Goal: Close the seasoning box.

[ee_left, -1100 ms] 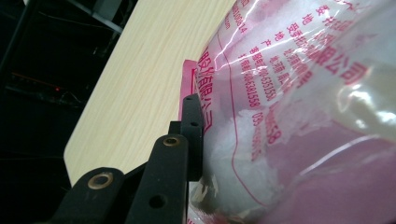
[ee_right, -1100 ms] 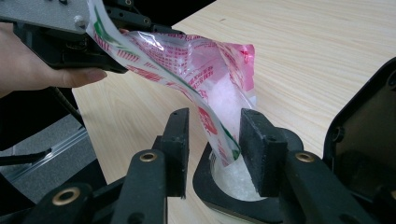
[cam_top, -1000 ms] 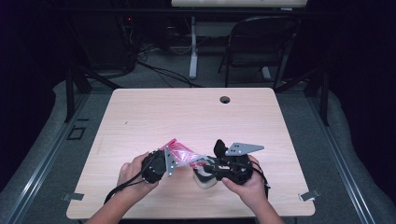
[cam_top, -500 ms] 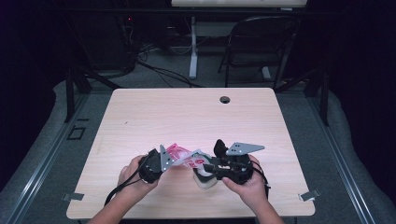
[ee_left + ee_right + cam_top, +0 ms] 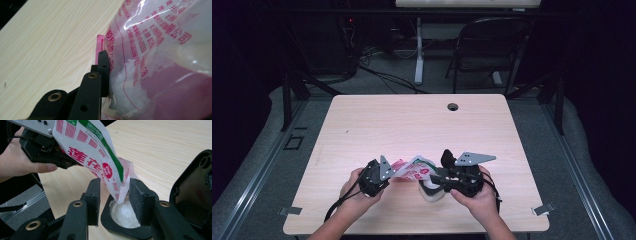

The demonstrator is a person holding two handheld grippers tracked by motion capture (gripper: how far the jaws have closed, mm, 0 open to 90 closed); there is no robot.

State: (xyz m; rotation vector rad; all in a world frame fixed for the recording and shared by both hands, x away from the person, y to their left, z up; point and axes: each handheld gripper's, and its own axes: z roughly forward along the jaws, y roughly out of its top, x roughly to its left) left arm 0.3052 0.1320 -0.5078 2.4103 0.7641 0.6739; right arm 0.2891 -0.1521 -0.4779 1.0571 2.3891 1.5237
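Observation:
A plastic bag (image 5: 412, 170) printed in red, pink and green holds white granules. My left gripper (image 5: 393, 173) is shut on its pink end, one jaw pressed flat against the film of the bag (image 5: 162, 62). The bag (image 5: 95, 152) tilts down to the right, and its open corner hangs into a white container (image 5: 432, 194) with a black rim. White granules lie inside the container (image 5: 125, 217). My right gripper (image 5: 116, 200) has a jaw on either side of the container and is shut on it, near the table's front edge (image 5: 437, 178).
The light wooden table (image 5: 412, 125) has a round cable hole (image 5: 453, 106) near its far edge. A folding chair (image 5: 484, 50) and cables stand beyond the table. Both hands are close to the front edge.
The bag has tipped from raised and upright down toward the right, so its corner now hangs over the container. The right gripper has stayed still.

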